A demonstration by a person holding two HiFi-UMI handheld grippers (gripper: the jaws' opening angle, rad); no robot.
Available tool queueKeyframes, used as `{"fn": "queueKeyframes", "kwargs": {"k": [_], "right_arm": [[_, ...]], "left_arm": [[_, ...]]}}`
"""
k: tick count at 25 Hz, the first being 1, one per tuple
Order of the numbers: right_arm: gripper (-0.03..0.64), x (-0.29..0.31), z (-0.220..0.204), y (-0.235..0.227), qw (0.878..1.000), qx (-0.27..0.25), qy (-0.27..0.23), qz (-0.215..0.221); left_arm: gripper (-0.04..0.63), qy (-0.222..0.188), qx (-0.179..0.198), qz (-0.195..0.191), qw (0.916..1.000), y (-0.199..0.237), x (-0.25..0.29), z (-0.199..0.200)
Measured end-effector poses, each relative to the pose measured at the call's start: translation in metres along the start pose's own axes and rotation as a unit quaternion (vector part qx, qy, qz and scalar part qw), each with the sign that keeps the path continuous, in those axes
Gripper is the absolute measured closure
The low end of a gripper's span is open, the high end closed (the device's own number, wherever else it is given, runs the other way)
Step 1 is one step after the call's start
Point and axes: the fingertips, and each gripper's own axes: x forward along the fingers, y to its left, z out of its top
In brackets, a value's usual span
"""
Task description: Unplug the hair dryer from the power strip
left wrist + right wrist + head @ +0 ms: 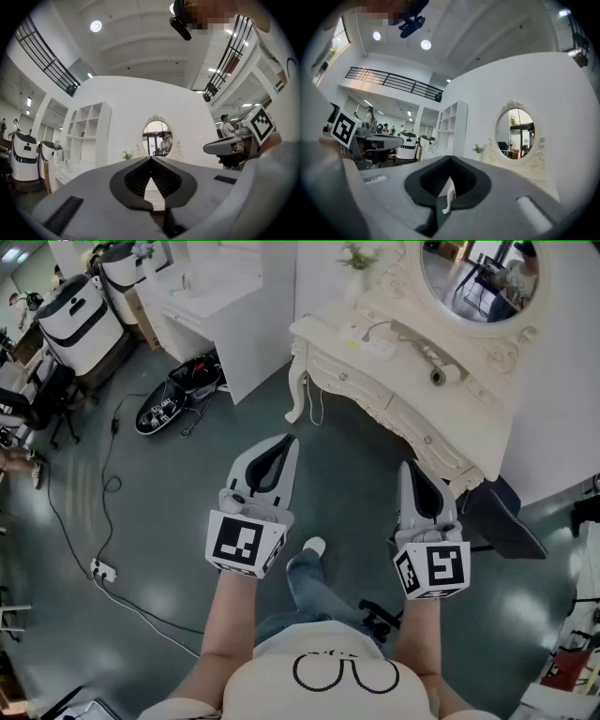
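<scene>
Both empty: left gripper (284,442), right gripper (411,468) pressed together. Power strip (375,345) at one o'clock; probably step closer, then pinch the plug squarely.

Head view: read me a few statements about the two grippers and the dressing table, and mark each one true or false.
1. The left gripper and the right gripper both have their jaws shut, with nothing between them. True.
2. An oval mirror stands at the back of the white dressing table. True.
3. The right gripper holds a plug. False: it is empty, and the hair dryer lies on the dressing table, apart from both grippers.
4. The left gripper touches the dressing table. False: it hangs over the grey floor, short of the table.
</scene>
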Motion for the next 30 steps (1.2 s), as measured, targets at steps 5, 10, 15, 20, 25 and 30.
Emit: {"fn": "queueKeyframes", "kwargs": {"k": [5, 10, 15, 20, 25, 30], "right_arm": [[0.62, 0.059, -0.007, -0.037, 1.0, -0.004, 0.002, -0.019], [0.619, 0.105, -0.013, -0.074, 0.999, 0.008, 0.003, -0.046], [0.618, 0.142, -0.016, -0.097, 0.999, 0.027, 0.006, -0.041], [0.617, 0.163, -0.018, -0.097, 0.999, 0.033, 0.008, -0.005], [0.617, 0.177, -0.028, -0.109, 0.999, 0.037, 0.012, -0.002], [0.617, 0.192, -0.043, -0.137, 0.999, 0.03, 0.033, -0.019]], "left_arm": [[0.595, 0.001, -0.009, -0.025, 0.9997, 0.023, 0.069, -0.018], [0.595, -0.002, -0.01, -0.051, 0.9986, 0.042, 0.136, -0.021], [0.595, -0.016, -0.029, -0.094, 0.995, 0.043, 0.177, -0.008], [0.595, -0.019, -0.035, -0.081, 0.996, 0.056, 0.197, -0.007], [0.595, -0.006, -0.032, -0.088, 0.9956, 0.056, 0.222, -0.023], [0.596, 0.007, -0.039, -0.103, 0.9939, 0.06, 0.267, -0.037]]}}
